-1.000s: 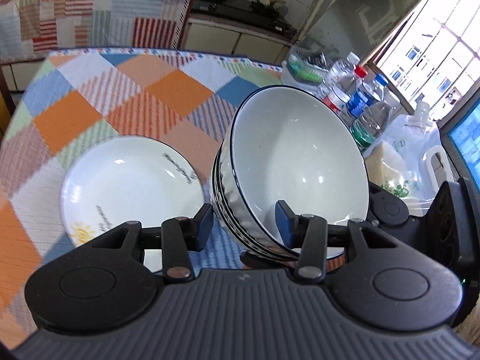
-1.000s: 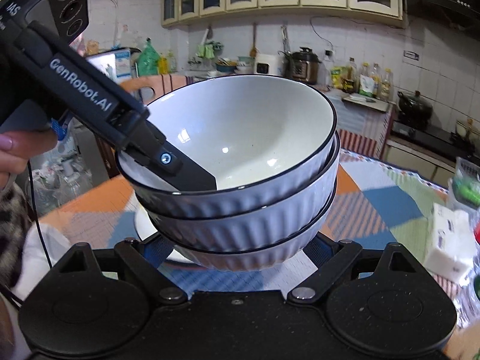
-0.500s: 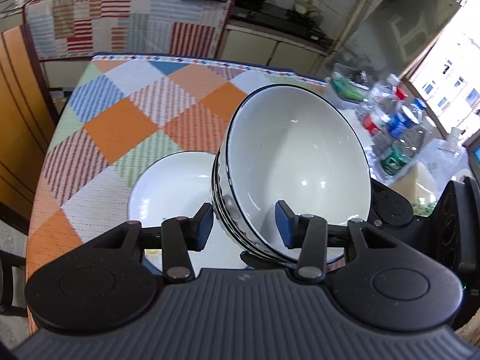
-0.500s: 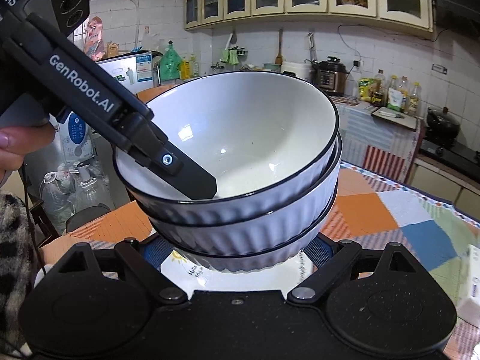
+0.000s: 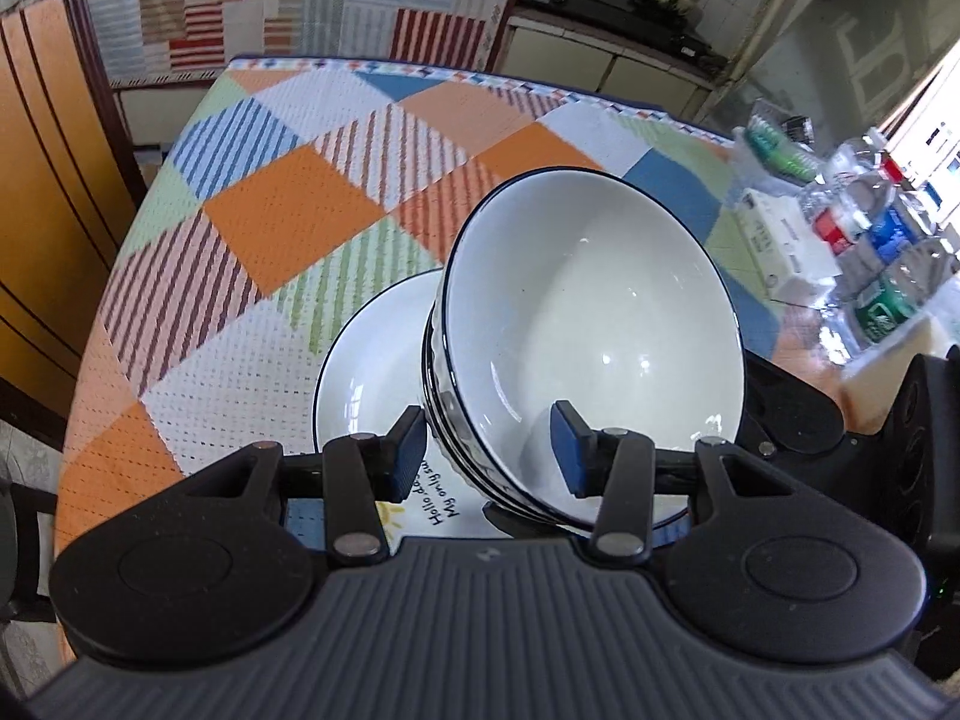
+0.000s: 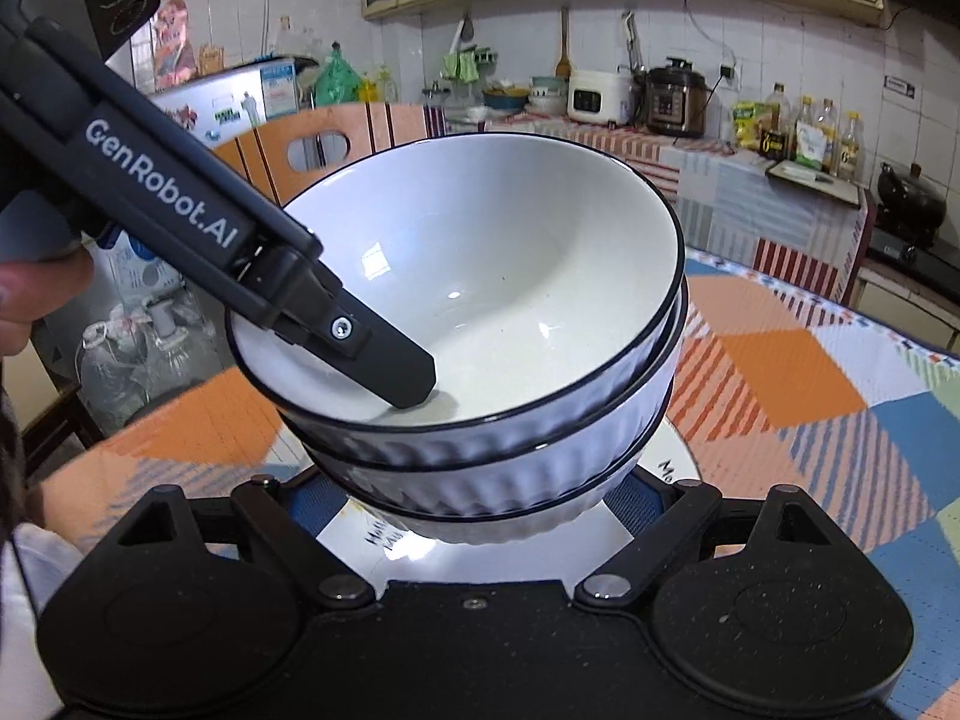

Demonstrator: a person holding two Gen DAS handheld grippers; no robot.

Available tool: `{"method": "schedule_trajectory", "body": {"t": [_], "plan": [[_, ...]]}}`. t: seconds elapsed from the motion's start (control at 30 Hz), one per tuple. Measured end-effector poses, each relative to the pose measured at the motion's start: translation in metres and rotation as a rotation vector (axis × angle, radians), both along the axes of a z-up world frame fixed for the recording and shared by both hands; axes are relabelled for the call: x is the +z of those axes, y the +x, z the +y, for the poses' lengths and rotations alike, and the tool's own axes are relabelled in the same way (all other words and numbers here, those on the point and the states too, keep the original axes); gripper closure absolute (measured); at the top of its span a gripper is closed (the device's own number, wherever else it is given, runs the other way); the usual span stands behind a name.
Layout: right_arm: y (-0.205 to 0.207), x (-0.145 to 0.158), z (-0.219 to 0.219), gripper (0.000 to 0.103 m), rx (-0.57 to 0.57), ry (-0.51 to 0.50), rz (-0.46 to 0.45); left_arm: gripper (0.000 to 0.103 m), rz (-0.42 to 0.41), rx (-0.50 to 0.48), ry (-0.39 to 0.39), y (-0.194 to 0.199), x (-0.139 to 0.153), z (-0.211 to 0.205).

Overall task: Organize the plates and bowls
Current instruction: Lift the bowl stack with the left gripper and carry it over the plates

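A stack of three white bowls [image 5: 588, 324] with dark rims and ribbed sides hangs tilted just above a white plate [image 5: 366, 372] with printed writing. My left gripper [image 5: 489, 450] is shut on the stack's near wall, one finger inside the top bowl and one outside. In the right wrist view the stack of bowls [image 6: 492, 276] fills the middle, with the left gripper's finger [image 6: 390, 360] reaching into it. My right gripper [image 6: 474, 504] clasps the stack low down, a pad on each side, jaws wide. The plate [image 6: 438, 558] shows beneath.
A chequered cloth [image 5: 288, 210] covers the round table. Water bottles [image 5: 870, 240] and a white box [image 5: 786, 240] crowd its right side. A wooden chair [image 6: 336, 144] stands beyond the table, and a counter with cookers [image 6: 660, 96] runs along the wall. A hand [image 6: 36, 294] holds the left gripper.
Both grippers have carried the bowl stack sideways and lower. The plate, earlier off to the left of the stack, now lies under it.
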State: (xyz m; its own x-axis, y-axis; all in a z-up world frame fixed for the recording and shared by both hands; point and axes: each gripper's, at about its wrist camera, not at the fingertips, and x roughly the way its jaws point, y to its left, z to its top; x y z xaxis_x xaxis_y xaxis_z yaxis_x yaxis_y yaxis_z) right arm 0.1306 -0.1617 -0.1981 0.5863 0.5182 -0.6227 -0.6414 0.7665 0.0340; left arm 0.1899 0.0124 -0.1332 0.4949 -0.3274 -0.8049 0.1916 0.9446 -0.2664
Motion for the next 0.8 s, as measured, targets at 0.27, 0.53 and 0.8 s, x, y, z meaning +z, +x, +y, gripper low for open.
{"method": "schedule_trajectory", "body": {"t": [0.27,0.53,0.8], "plan": [[0.002,-0.023,0.003,0.010,-0.006,-0.045,0.018,0.060,0.035,-0.006,0.007,0.009,-0.028,-0.004],[0.000,-0.030,-0.001,0.010,-0.026,-0.028,0.049,0.060,0.037,0.003,0.013,0.008,-0.036,-0.008],[0.000,-0.033,0.000,0.010,-0.054,-0.038,0.045,0.060,0.038,0.011,0.008,0.009,-0.036,-0.011]]}}
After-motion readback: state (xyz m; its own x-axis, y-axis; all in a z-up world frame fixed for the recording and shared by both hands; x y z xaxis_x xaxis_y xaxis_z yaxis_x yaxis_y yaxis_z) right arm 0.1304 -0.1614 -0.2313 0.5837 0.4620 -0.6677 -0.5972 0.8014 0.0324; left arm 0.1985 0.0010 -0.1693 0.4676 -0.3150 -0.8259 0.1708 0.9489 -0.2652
